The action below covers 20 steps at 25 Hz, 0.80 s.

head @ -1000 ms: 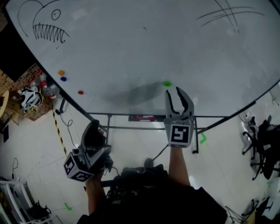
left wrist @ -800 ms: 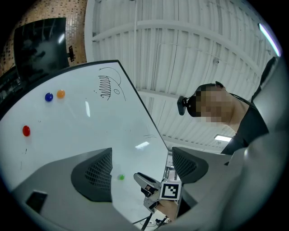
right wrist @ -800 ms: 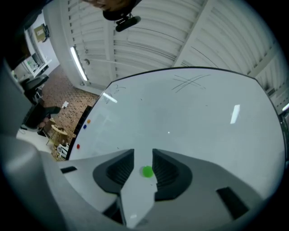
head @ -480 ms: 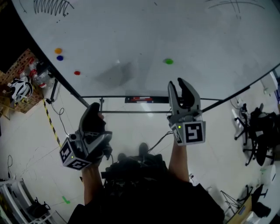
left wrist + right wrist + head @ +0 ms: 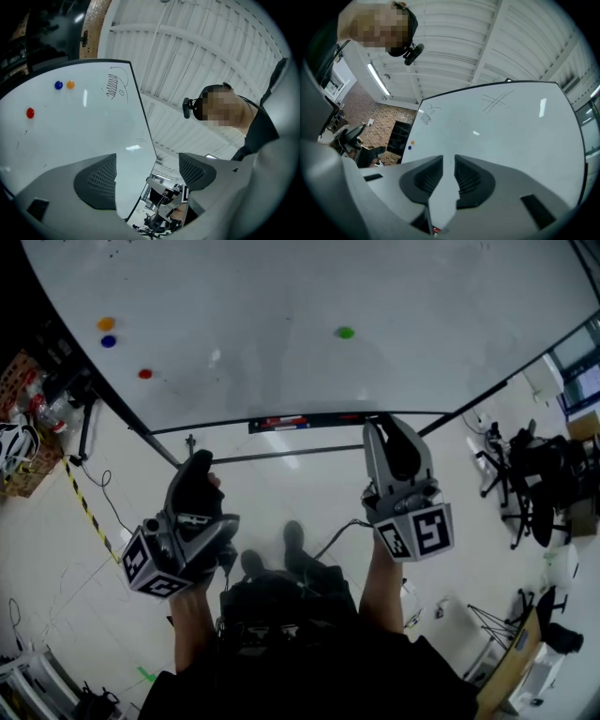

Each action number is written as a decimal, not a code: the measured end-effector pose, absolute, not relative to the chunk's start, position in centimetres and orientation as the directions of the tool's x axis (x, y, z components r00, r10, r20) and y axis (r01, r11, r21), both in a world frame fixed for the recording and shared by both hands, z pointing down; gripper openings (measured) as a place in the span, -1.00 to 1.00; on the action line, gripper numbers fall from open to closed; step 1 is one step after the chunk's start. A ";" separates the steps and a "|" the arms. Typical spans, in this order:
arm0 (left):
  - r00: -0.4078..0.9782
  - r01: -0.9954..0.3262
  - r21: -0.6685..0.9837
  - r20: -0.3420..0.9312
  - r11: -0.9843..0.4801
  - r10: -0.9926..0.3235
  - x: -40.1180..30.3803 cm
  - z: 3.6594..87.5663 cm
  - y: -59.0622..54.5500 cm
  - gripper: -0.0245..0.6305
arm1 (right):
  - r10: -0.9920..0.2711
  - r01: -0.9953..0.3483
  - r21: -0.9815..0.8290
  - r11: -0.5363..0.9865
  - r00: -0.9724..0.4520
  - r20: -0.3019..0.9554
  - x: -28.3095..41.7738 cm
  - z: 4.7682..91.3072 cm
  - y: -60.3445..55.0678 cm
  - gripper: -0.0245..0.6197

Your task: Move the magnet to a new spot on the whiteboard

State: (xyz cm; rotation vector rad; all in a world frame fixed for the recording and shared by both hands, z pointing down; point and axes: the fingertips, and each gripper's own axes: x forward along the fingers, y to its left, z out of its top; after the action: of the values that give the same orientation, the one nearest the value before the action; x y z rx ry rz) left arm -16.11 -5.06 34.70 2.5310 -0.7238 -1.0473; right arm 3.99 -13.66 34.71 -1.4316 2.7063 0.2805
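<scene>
Big whiteboard (image 5: 281,296) up top with the green magnet (image 5: 345,332) stuck on it, well clear of both tools below: left gripper (image 5: 197,463) gaping wide and empty, right gripper (image 5: 392,427) just been closing down to a narrow gap, nothing in it.
</scene>
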 end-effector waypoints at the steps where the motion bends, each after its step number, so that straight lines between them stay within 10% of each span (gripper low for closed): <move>1: 0.607 -0.329 0.452 -0.571 -0.829 -0.552 -16.2 35.0 -4.9 0.34 | -0.816 -0.826 0.130 0.548 -0.562 -0.133 3.9 35.0 -12.9 -0.62; 20: 0.611 -0.264 0.482 -0.587 -0.835 -0.532 -14.2 36.0 -0.3 0.34 | -0.726 -0.738 0.037 0.674 -0.670 -0.153 3.4 34.6 -5.4 -0.66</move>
State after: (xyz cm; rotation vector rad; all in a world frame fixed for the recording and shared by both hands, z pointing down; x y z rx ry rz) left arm -14.15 -0.27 35.96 2.4910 -0.6400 -1.0720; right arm 3.39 -5.43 34.55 -1.2120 2.7578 0.1446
